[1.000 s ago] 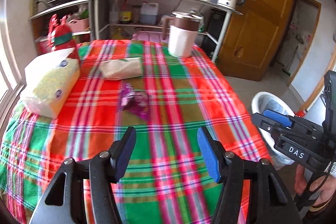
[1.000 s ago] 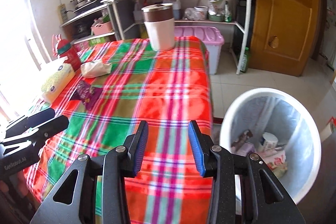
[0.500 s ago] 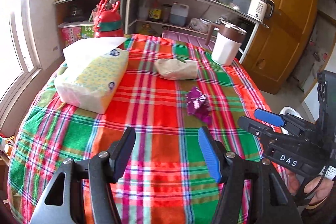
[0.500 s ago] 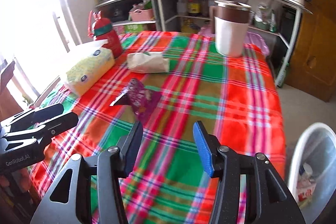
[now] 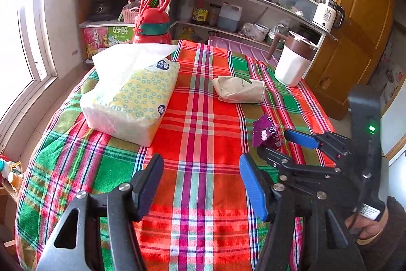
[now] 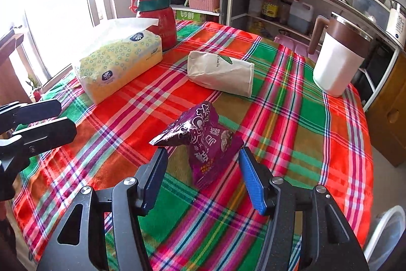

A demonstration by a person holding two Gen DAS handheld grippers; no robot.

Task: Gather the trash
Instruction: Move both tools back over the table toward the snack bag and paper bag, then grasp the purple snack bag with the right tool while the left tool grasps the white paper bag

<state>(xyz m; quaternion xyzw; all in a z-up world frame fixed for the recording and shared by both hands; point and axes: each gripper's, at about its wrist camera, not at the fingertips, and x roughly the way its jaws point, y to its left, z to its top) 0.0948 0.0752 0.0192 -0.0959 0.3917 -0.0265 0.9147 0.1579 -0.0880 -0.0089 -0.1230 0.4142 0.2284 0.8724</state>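
Note:
A crumpled purple snack wrapper [image 6: 203, 141] lies on the plaid tablecloth [image 6: 291, 118]. My right gripper [image 6: 203, 166] hangs just over its near end, jaws opening, the wrapper between the fingertips but not pressed. A beige paper bag [image 6: 219, 73] lies on its side farther back. In the left wrist view the wrapper [image 5: 265, 135] sits right of centre beside the right gripper [image 5: 281, 141]. My left gripper [image 5: 201, 177] is open over bare cloth, with nothing between its fingers. The white bin's rim [image 6: 385, 233] shows at the lower right, off the table.
A tissue pack [image 6: 119, 62] and a red bottle [image 6: 158, 14] stand at the table's left. A white and brown jug [image 6: 337, 60] stands at the back right. Kitchen shelves [image 5: 228, 4] line the wall behind. A wooden door [image 5: 362, 29] is at the right.
Both grippers swung from the table's bin side toward its middle. The right one widened its jaws and came down over the purple wrapper. The left stayed open.

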